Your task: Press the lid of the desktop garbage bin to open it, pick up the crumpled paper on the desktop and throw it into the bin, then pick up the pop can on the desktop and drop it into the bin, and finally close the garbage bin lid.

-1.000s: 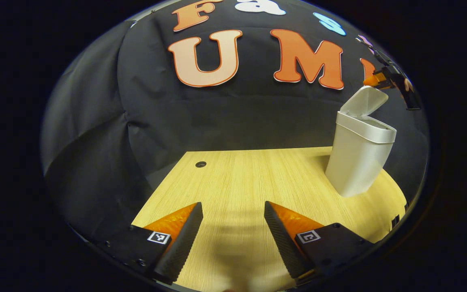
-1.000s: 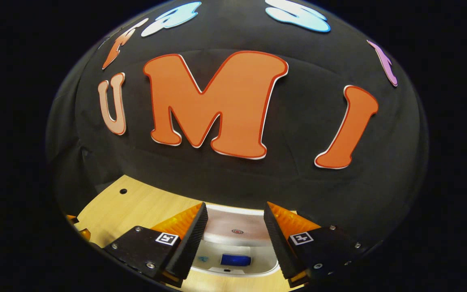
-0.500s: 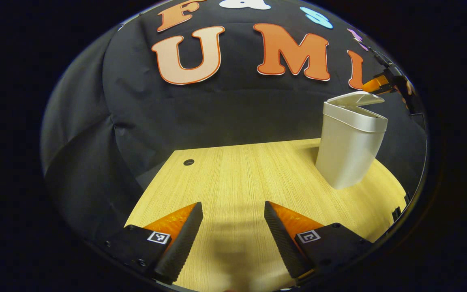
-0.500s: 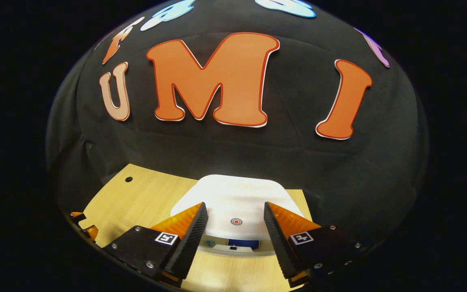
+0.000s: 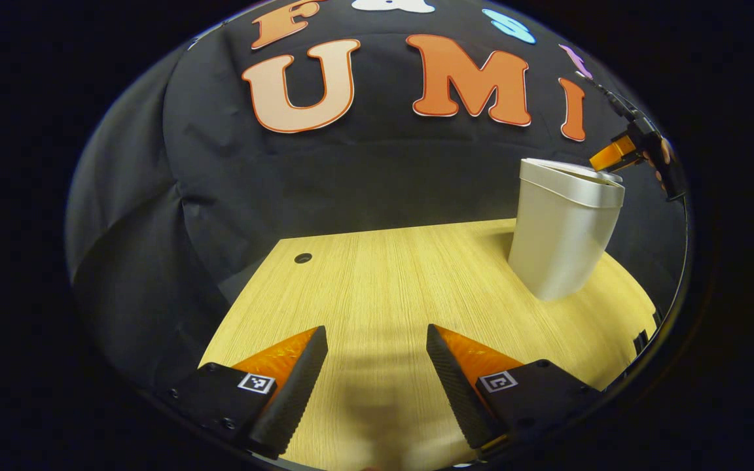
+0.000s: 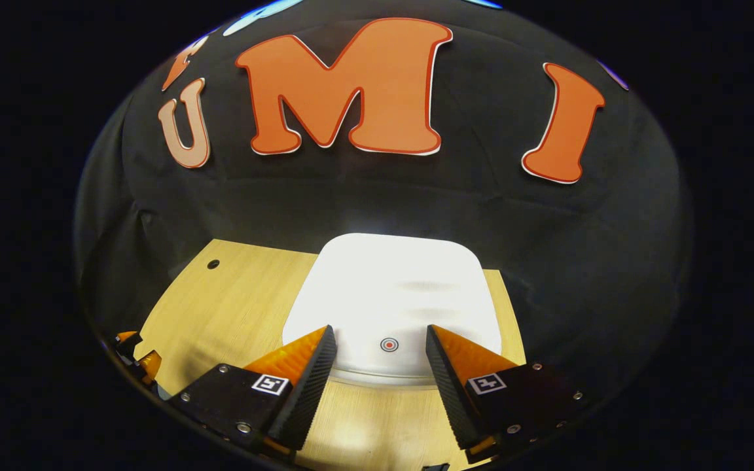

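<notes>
Right gripper view | right gripper (image 6: 377,350) spread wide, empty, fingertips over the bin (image 6: 390,294); lid (image 6: 393,278) flat | left gripper (image 5: 377,353) wide above the table (image 5: 377,288)

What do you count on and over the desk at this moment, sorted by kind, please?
Garbage bin, lid down: 1
Tongs: 2, the left tongs open over the bare desk, the right tongs open at the lid's front edge
Cable hole in the desk: 1
Total: 4
</notes>
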Demonstrator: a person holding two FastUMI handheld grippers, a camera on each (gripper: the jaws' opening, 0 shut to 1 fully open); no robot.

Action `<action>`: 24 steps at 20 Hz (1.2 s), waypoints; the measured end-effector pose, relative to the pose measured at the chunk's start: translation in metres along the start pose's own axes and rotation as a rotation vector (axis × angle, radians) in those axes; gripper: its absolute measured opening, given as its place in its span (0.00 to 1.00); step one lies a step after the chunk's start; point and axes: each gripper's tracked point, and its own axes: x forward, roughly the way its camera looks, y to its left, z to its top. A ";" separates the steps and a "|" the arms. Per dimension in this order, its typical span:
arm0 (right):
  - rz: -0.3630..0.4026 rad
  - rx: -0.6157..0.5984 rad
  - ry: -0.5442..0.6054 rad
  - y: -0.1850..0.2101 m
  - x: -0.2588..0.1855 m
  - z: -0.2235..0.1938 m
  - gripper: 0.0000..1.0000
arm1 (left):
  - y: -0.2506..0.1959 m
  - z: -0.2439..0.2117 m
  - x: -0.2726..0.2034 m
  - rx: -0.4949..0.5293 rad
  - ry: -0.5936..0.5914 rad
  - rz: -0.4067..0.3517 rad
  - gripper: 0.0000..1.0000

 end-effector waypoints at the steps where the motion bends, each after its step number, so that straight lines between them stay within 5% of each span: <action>1: 0.002 -0.008 0.030 0.001 -0.001 -0.007 0.84 | 0.001 -0.001 0.002 -0.004 0.004 0.006 0.98; 18: -0.022 0.020 -0.090 0.005 -0.002 -0.004 0.63 | -0.003 0.025 0.008 0.007 -0.033 -0.026 0.98; 24: -0.070 0.050 -0.130 0.002 -0.007 -0.007 0.76 | 0.007 0.075 0.005 0.018 -0.115 -0.025 0.97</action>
